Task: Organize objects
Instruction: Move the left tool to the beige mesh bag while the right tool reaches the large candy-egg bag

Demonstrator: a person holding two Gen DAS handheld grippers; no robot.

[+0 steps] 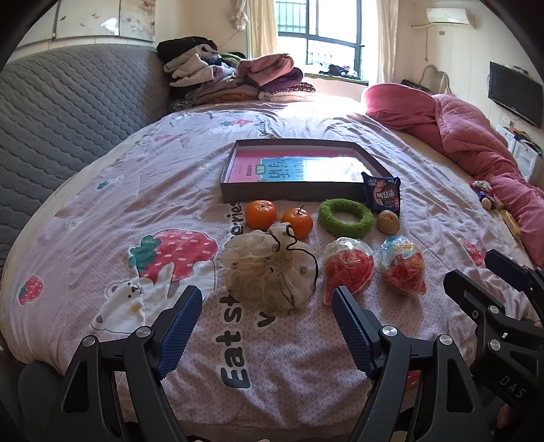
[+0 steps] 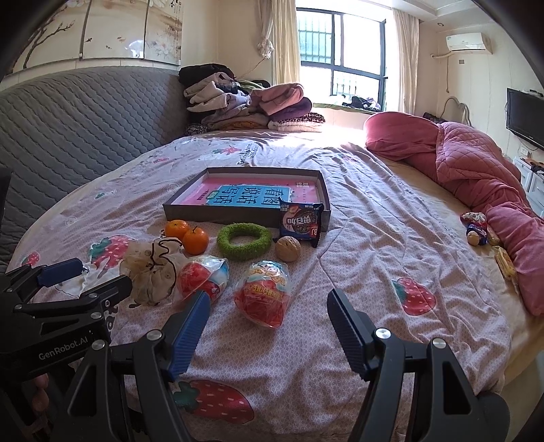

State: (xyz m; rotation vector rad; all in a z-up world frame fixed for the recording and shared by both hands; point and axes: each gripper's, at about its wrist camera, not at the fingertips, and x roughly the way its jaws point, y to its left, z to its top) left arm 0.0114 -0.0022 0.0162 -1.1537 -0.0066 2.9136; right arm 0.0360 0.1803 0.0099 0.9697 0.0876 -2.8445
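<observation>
While wide apart, fingers (image 1: 182, 326) empty.

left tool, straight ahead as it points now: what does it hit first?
Likely the drawstring pouch, lying just beyond the open left tool and centred between its fingers. Depth is unclear.

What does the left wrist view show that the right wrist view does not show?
Only the left wrist view shows the white bear print on the bedspread and the words "Eat st".

Only the right wrist view shows the strawberry print just below the right gripper, and the flower painting clearly.

Both show the shallow box, two oranges, green ring, walnut, snack packet, drawstring pouch and two wrapped toys. Both grippers are open and empty.
</observation>
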